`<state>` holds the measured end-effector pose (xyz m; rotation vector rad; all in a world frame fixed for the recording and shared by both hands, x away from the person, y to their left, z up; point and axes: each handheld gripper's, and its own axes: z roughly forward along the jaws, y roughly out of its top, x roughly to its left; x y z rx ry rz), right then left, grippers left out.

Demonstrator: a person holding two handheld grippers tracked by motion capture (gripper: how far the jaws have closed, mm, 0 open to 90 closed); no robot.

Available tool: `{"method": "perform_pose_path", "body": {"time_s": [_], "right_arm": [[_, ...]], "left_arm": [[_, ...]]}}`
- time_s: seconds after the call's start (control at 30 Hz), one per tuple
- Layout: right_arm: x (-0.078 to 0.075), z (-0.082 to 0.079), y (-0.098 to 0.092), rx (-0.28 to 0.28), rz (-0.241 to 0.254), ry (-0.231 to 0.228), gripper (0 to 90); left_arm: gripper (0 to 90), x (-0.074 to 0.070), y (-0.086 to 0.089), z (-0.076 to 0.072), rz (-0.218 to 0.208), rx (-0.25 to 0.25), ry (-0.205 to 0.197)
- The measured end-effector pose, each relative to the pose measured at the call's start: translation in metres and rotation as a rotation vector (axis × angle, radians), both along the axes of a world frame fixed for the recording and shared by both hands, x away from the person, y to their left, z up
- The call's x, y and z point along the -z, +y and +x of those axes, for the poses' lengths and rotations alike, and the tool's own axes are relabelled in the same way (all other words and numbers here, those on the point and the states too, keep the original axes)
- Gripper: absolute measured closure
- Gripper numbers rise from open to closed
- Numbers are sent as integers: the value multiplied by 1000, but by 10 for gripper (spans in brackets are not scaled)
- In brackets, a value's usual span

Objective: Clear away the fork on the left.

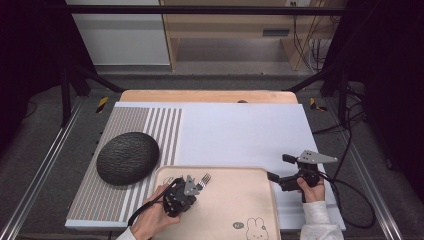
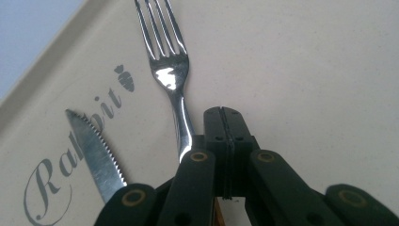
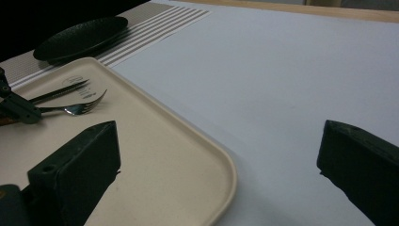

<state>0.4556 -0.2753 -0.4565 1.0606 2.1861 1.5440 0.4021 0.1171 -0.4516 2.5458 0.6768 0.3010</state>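
Steel fork [image 2: 168,70] lies on the beige tray [image 1: 250,210] beside my closed, empty left gripper [image 2: 225,120], while my right gripper [image 1: 279,167] waits wide open aside.

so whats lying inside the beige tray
A fork and a serrated knife lie side by side in the tray, over its printed lettering. The left hand-held gripper covers both handles, so whether it grips the fork can't be seen.
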Motion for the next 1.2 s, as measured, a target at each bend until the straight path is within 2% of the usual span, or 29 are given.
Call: {"method": "perform_pose_path", "body": {"time_s": [0.4,0.7,1.2], "right_arm": [[0,0,0,2,1,-2,3],[0,0,0,2,1,-2,3],[0,0,0,2,0,-2,3]], "left_arm": [[900,1,12,1,11,-30,-11],[900,2,26,3,0,-69,-15],[900,2,38,4,1,-99,-23]]}}
